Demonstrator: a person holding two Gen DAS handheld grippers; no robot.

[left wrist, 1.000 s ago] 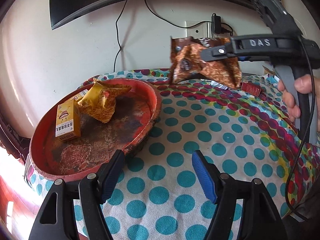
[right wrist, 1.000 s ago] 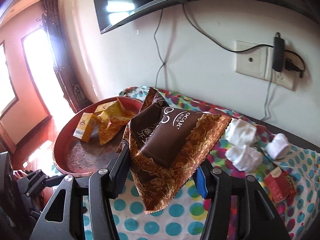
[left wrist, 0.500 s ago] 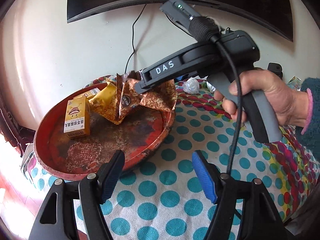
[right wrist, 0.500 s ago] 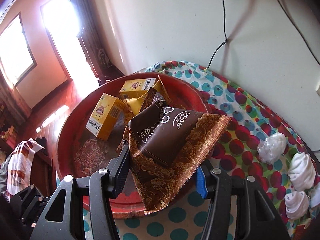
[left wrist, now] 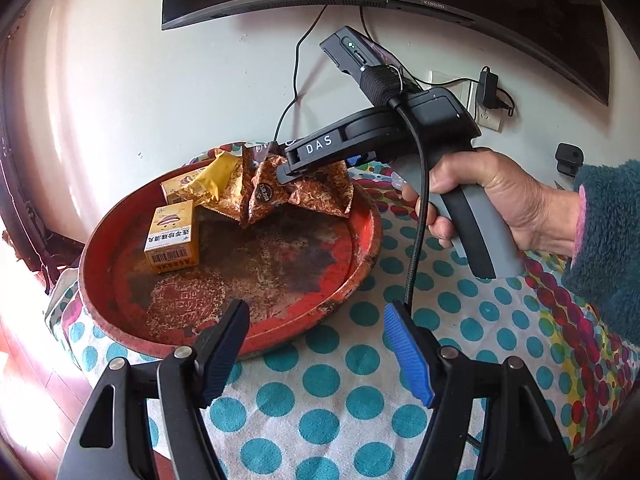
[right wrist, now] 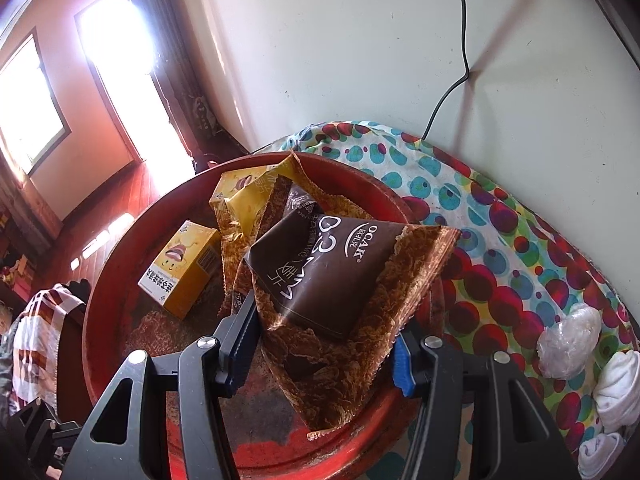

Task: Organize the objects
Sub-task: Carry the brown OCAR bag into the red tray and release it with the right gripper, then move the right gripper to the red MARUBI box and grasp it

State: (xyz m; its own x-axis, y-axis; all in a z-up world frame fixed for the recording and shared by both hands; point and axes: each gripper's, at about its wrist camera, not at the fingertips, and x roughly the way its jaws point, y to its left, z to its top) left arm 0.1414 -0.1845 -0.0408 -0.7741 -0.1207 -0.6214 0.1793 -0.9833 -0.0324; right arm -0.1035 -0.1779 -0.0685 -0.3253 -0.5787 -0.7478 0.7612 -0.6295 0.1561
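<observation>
the step in hand looks like placing: the right tongs (right wrist: 324, 344) hold a brown packet (right wrist: 332, 280) over the far part of the red tray (left wrist: 362, 264), which sits on the dotted cloth (left wrist: 340, 396) of the counter. the tray already carries a yellow box (left wrist: 173, 236), a second box (right wrist: 236, 186) behind it and a yellow packet (left wrist: 218, 178), so the sorting seems partly done; a few white bundles (right wrist: 618, 384) lie on the cloth to the right, well apart from the tray, and may be left to gather. in the right wrist view the packet is pinched between the two pads at a middling width, its crinkled lower edge hanging below them, its top leaning toward the yellow packet; whether it already touches the tray floor or that packet cannot be told. the next move, by this reading, calls for lowering the packet a little into the free space beside the yellow packet, then letting the pads spread and backing off without dragging the foil. the left tongs (left wrist: 316, 344) stand wide with nothing between them, low over the cloth at the tray's near rim, touching neither. a hand (left wrist: 492, 196) grips the right handle.
</observation>
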